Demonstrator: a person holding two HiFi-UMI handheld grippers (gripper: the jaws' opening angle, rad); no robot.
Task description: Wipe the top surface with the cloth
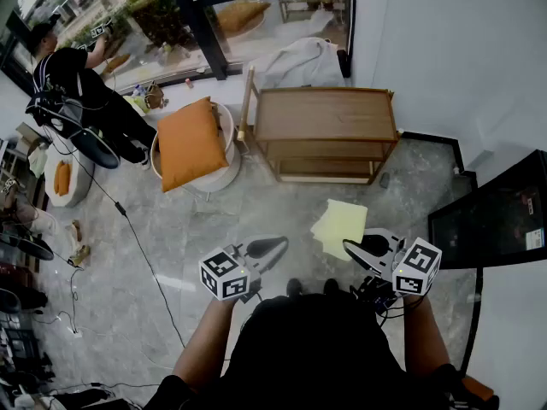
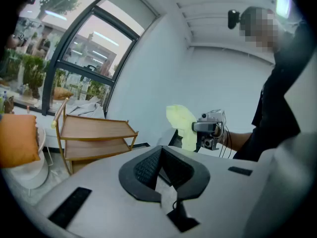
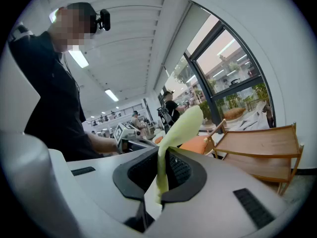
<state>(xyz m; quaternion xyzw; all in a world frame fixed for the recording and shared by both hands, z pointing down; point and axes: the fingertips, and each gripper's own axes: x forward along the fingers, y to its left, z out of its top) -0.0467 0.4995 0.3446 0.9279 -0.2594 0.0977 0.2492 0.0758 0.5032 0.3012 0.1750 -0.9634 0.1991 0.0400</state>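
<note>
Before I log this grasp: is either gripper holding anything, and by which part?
The right gripper pinches the yellow cloth by one edge; the rest sticks out past its jaws. The left gripper holds nothing.

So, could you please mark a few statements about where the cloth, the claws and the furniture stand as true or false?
1. The right claw is clamped on the yellow cloth. True.
2. The yellow cloth lies on top of the wooden shelf unit. False: it hangs from the right claw, in the air short of the unit.
3. The left claw is shut with nothing between its jaws. True.
4. The orange cushion rests on the wooden shelf unit. False: it leans on a white round seat to the unit's left.
</note>
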